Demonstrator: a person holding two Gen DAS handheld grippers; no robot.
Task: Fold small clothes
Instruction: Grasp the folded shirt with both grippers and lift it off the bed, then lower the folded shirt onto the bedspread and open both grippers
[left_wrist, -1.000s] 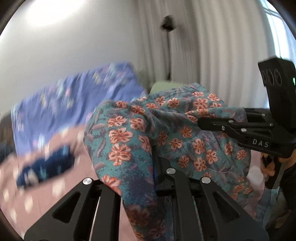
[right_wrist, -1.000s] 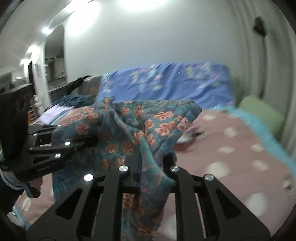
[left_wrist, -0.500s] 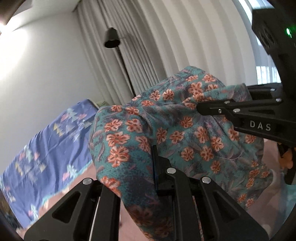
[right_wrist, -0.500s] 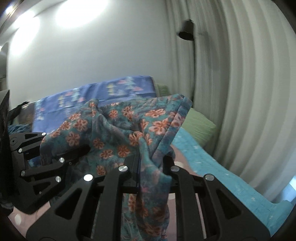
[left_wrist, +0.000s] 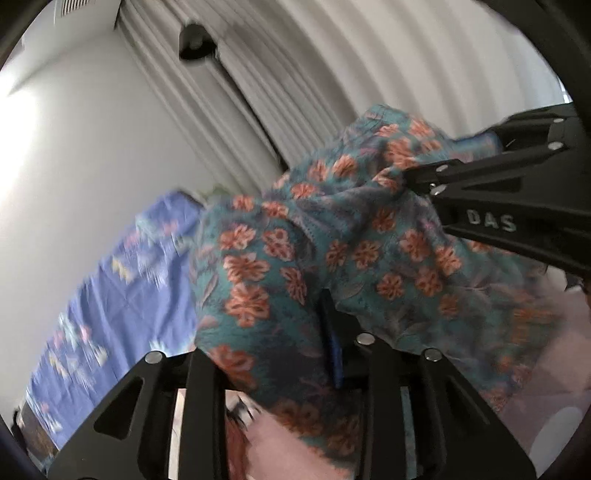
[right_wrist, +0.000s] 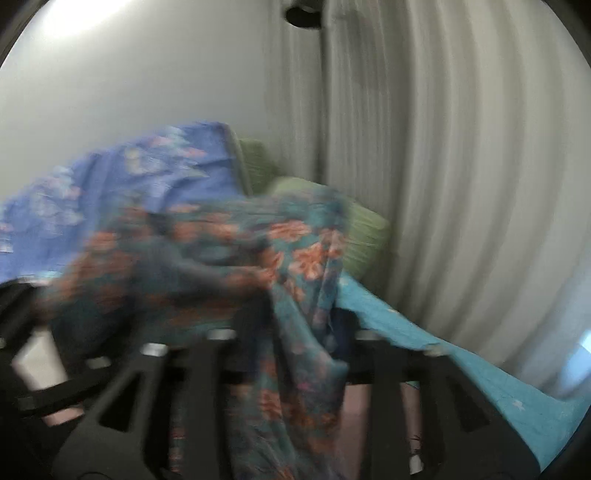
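A teal garment with orange flowers (left_wrist: 332, 251) hangs in the air between my two grippers. My left gripper (left_wrist: 328, 332) is shut on one bunched edge of it, and the cloth drapes over the fingers. My right gripper (left_wrist: 413, 177) comes in from the right in the left wrist view and is shut on the garment's far edge. In the blurred right wrist view the garment (right_wrist: 295, 266) falls down over my right gripper (right_wrist: 295, 325), and the left gripper is a dark smear at the lower left.
A blue patterned bedspread (left_wrist: 122, 280) covers the headboard side, with a green pillow (right_wrist: 365, 232) and a turquoise sheet (right_wrist: 480, 373) by it. Pleated white curtains (right_wrist: 461, 147) and a black lamp (left_wrist: 195, 40) stand behind. The pink dotted bed surface (left_wrist: 554, 387) lies below.
Both grippers have swung with the garment: the views turned further toward the curtain and wall. The right wrist view is now heavily blurred. Both keep their hold on the cloth.
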